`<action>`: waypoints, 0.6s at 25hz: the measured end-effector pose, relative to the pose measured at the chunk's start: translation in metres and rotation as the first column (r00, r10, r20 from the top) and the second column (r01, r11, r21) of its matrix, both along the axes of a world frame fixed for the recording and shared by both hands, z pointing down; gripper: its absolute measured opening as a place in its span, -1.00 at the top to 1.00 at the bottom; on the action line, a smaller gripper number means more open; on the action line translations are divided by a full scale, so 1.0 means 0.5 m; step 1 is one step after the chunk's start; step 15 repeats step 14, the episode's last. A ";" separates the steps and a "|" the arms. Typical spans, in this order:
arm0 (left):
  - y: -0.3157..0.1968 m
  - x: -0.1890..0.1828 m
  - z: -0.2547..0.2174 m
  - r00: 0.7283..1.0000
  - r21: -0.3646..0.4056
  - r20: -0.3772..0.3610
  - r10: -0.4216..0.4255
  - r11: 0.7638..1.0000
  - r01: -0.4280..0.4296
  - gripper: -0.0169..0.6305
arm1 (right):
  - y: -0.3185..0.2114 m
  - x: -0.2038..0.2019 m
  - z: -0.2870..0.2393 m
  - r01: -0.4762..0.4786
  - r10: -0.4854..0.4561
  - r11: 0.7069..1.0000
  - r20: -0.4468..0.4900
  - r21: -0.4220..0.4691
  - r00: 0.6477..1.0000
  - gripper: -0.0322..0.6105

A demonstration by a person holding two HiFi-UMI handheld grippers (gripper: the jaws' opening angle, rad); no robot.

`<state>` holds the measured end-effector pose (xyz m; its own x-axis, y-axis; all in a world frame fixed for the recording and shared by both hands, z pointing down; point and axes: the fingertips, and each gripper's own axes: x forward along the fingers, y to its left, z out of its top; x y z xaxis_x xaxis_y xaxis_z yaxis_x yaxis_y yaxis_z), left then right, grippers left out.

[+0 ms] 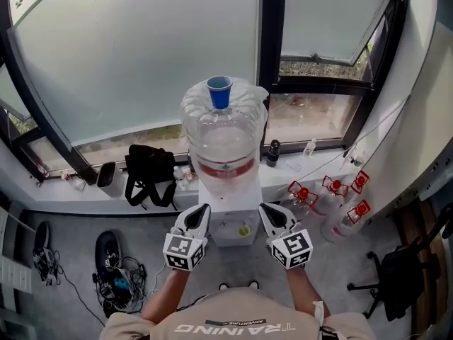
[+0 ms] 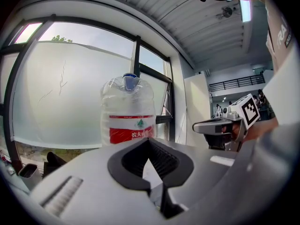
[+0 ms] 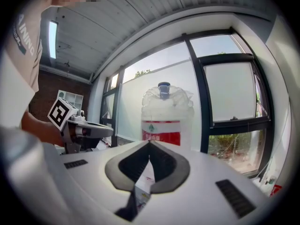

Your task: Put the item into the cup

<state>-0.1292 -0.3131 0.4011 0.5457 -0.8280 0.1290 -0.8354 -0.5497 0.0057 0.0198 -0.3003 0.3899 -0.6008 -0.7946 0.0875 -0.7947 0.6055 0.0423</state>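
In the head view, the left gripper (image 1: 201, 212) and right gripper (image 1: 268, 211) hung near the water dispenser (image 1: 228, 241). The blue cup (image 1: 219, 91) was perched on the big bottle (image 1: 225, 137) beyond, and a small yellowish thing (image 1: 243, 230), possibly the item, lay between them. In the left gripper view the jaws met at their tips on nothing. The right gripper view showed the same, so one would need to open wide before a gentle, centred drop.

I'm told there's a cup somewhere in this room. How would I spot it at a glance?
Find the wide frosted window; in front of it a white dispenser carries a big clear water jug with a red label. The cup stands on the very top of that jug. It is small and blue, while the bottles lower down to the right have red caps.
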 end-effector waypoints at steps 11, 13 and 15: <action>-0.037 -0.004 0.004 1.000 0.004 -0.006 0.010 1.000 -0.010 0.92 | -0.045 -0.013 -0.002 0.001 -0.001 1.000 0.001 0.020 1.000 0.86; -0.047 -0.005 -0.001 1.000 0.012 -0.012 0.009 1.000 -0.009 0.92 | -0.056 -0.016 -0.006 0.004 -0.004 1.000 0.001 0.029 1.000 0.86; -0.052 -0.006 -0.003 1.000 0.016 -0.016 0.008 1.000 -0.008 0.92 | -0.062 -0.017 -0.007 0.006 -0.006 0.999 0.002 0.033 1.000 0.86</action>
